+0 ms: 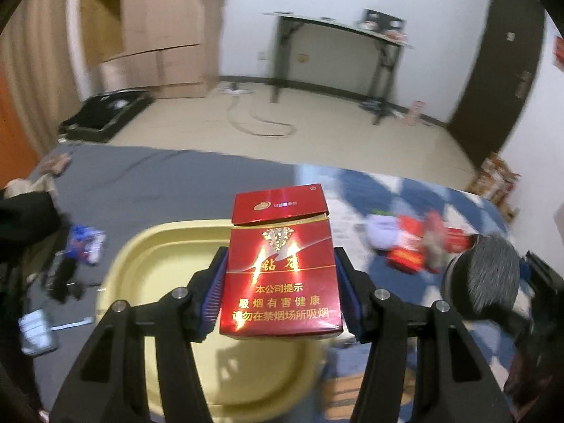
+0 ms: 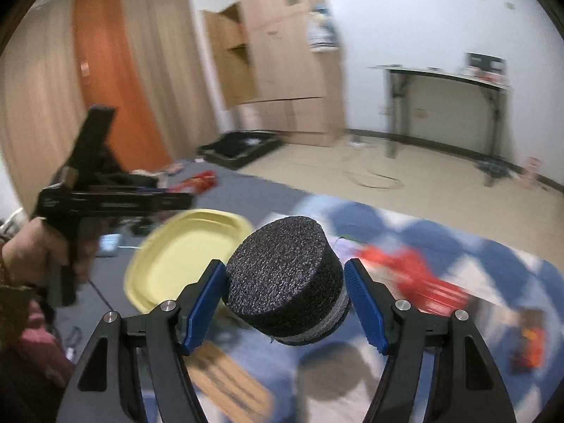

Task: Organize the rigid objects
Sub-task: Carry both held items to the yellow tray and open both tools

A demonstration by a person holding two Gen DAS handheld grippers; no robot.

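My left gripper (image 1: 280, 278) is shut on a red cigarette pack (image 1: 280, 271) with gold lettering, its lid slightly open, held above a yellow tray (image 1: 169, 264) on the bed. My right gripper (image 2: 284, 282) is shut on a round black foam puck (image 2: 285, 275) with a grey band, held in the air right of the yellow tray (image 2: 183, 257). The puck also shows at the right edge of the left wrist view (image 1: 483, 275). The left gripper and the hand holding it show in the right wrist view (image 2: 105, 201).
The bed has a grey sheet (image 1: 158, 176) and a blue-and-white cover (image 2: 423, 232). Red packets (image 1: 412, 246) lie on the cover to the right. Small items (image 1: 84, 243) lie left of the tray. Beyond are a floor, desk (image 1: 338, 31) and wardrobe (image 1: 158, 28).
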